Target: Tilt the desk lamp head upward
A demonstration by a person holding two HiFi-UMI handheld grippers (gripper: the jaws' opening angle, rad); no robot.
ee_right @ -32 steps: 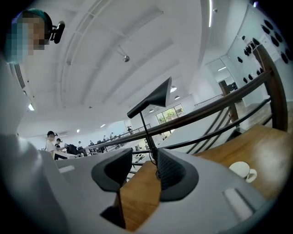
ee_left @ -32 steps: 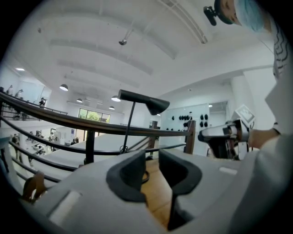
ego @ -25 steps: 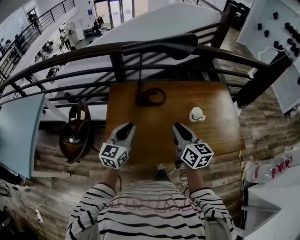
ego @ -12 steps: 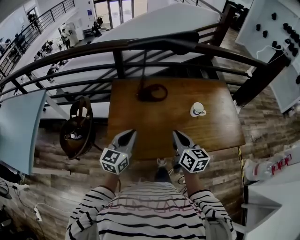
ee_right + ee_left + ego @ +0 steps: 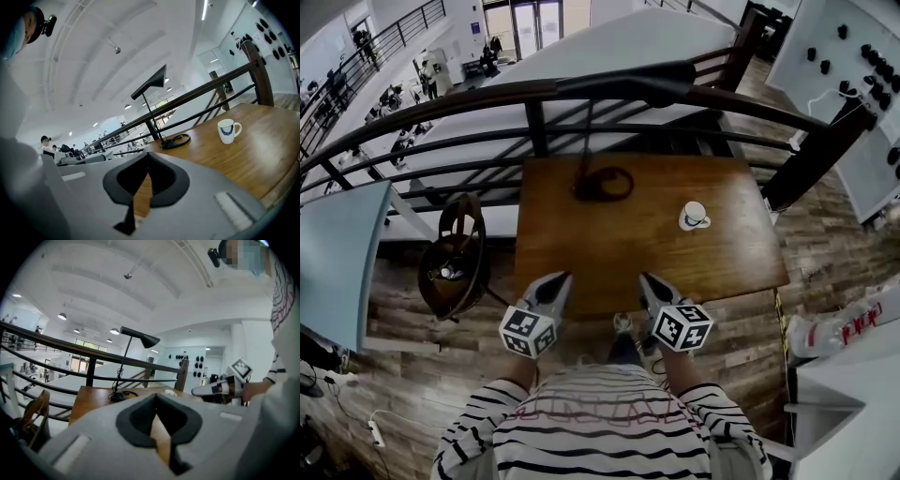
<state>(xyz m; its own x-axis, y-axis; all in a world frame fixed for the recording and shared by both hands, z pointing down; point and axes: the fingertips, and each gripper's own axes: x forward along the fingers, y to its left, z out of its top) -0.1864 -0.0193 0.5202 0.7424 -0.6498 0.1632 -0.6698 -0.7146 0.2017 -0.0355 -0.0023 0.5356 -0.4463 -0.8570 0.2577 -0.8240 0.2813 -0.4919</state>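
Both grippers have drawn back toward the person since the earlier frame, from above the middle of the table (image 5: 609, 246) to its near edge. Head view: the left gripper (image 5: 558, 278) and the right gripper (image 5: 645, 278) lie side by side and apart, both pointing toward the far side of the table, with their tips over the near edge. Each marker cube sits just in front of a striped sleeve (image 5: 492, 403).

Left gripper view: the jaws of the left gripper (image 5: 156, 398) are closed, pad against pad, with nothing between them. Right gripper view: the jaws of the right gripper (image 5: 148, 155) are likewise closed and empty.

The lamp stands at the far side of the table, well apart from both grippers and untouched. Its base (image 5: 589, 189) rests on the wood with a cord (image 5: 614, 183) looped beside it. A thin stem rises from the base to the dark head (image 5: 642, 86), which in the head view overlaps the railing (image 5: 487, 98) behind the table. In the left gripper view the head (image 5: 140, 337) slopes down toward its wide end.

A white cup (image 5: 694, 217) with a blue mark stands on the table, to the right of the lamp base and farther from the railing. Beyond the railing a lower floor with several people is visible.
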